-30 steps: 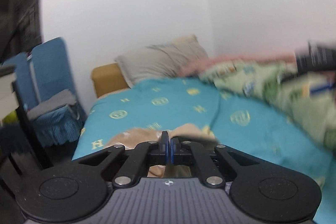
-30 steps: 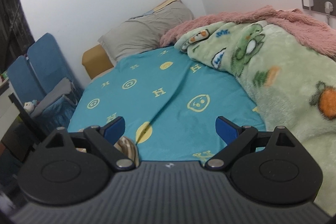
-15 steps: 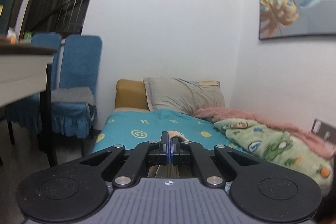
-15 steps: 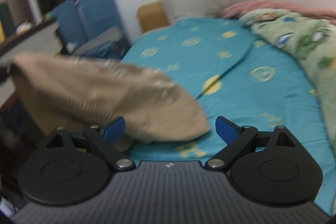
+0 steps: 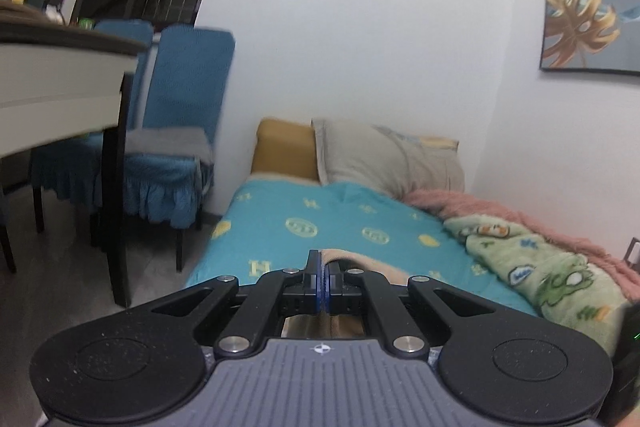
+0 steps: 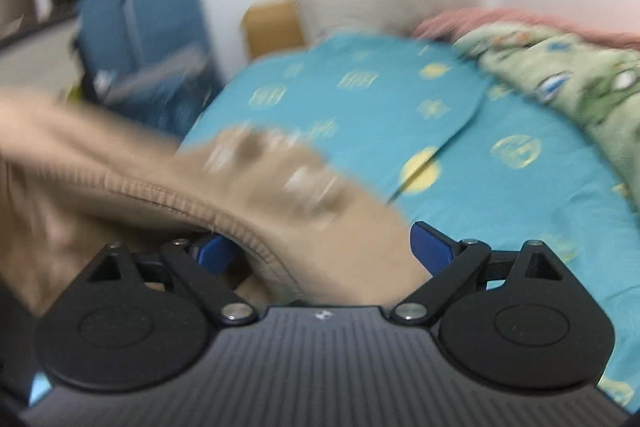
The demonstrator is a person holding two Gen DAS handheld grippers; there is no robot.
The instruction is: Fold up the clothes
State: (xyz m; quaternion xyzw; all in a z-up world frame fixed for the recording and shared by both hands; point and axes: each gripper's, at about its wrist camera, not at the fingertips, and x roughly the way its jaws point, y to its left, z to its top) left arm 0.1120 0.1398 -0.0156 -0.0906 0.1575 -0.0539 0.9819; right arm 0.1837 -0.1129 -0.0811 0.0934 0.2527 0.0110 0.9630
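Observation:
A tan garment (image 6: 132, 179) hangs lifted over the near end of the bed, blurred by motion in the right wrist view. My left gripper (image 5: 322, 269) is shut on its edge, and a strip of the tan garment (image 5: 360, 263) shows just past the pads. My right gripper (image 6: 320, 251) stands open, its blue pads wide apart. The cloth's stitched hem lies between the jaws and drapes over the left pad, with neither pad pressing on it.
The bed has a teal patterned sheet (image 5: 332, 227). A green cartoon blanket (image 5: 544, 275) and a pink one (image 5: 500, 215) lie along the wall side, with pillows (image 5: 384, 159) at the head. Blue chairs (image 5: 172, 131) and a table (image 5: 60, 75) stand to the left.
The tan garment has been lifted and swung in front of my right gripper, now lying between its open jaws. Both views have shifted, the left one rising off the bed towards the room.

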